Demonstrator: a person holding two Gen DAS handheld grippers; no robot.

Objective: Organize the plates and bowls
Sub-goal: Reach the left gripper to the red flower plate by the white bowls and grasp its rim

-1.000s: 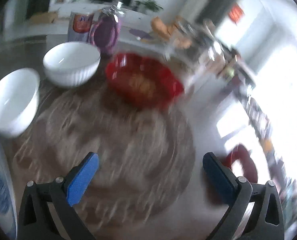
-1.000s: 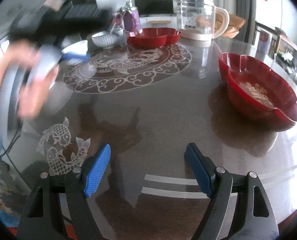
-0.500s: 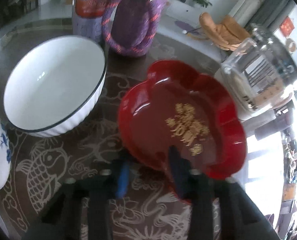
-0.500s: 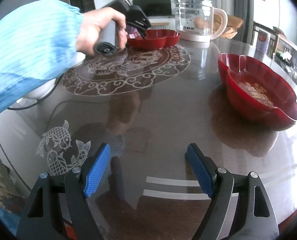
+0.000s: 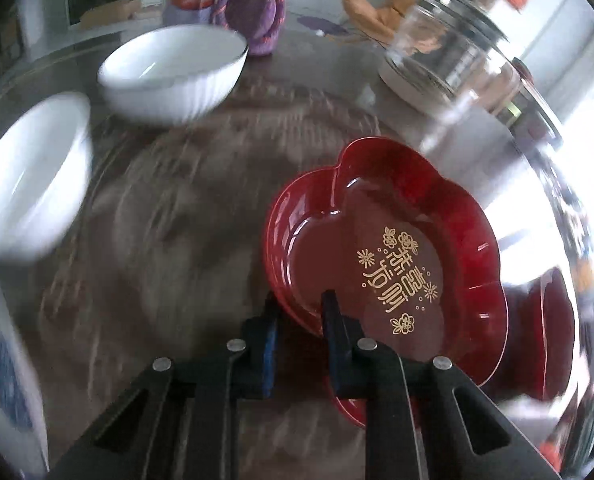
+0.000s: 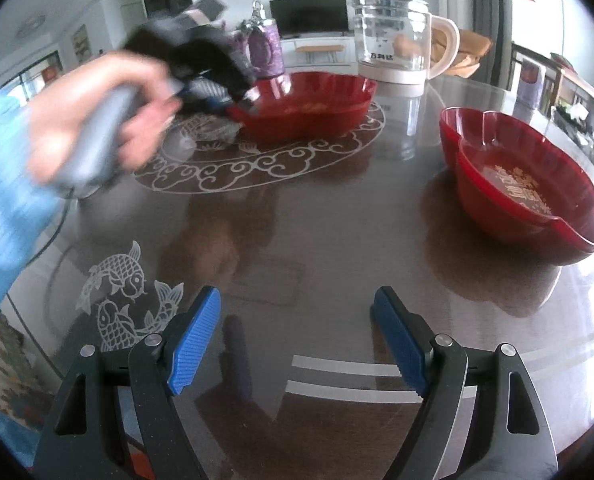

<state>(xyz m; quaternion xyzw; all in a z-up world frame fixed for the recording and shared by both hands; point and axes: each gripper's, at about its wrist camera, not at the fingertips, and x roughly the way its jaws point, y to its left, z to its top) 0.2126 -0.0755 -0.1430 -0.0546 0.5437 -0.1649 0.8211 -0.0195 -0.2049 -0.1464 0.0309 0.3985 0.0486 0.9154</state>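
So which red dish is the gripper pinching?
The red dish on the swirly pattern, beside the glass kettle. The left gripper is closing on its rim. The other red dish sits alone, untouched.

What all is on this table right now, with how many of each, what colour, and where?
red flower-shaped dish: two, red with gold writing; one with its rim between the left gripper's pads, the other at the table's right side.
white bowl: two, white; back left of the patterned circle, the second nearer, at left.
glass kettle: one, clear with cream base; behind the held dish.
purple bottle: one, purple; far side of the table.
table: one, dark brown with white fish and scroll patterns.
left gripper: black with blue pads, closing on the dish rim.
right gripper: open, nothing between its pads, over bare table.
hand: one, in a light blue sleeve, holding the left gripper.
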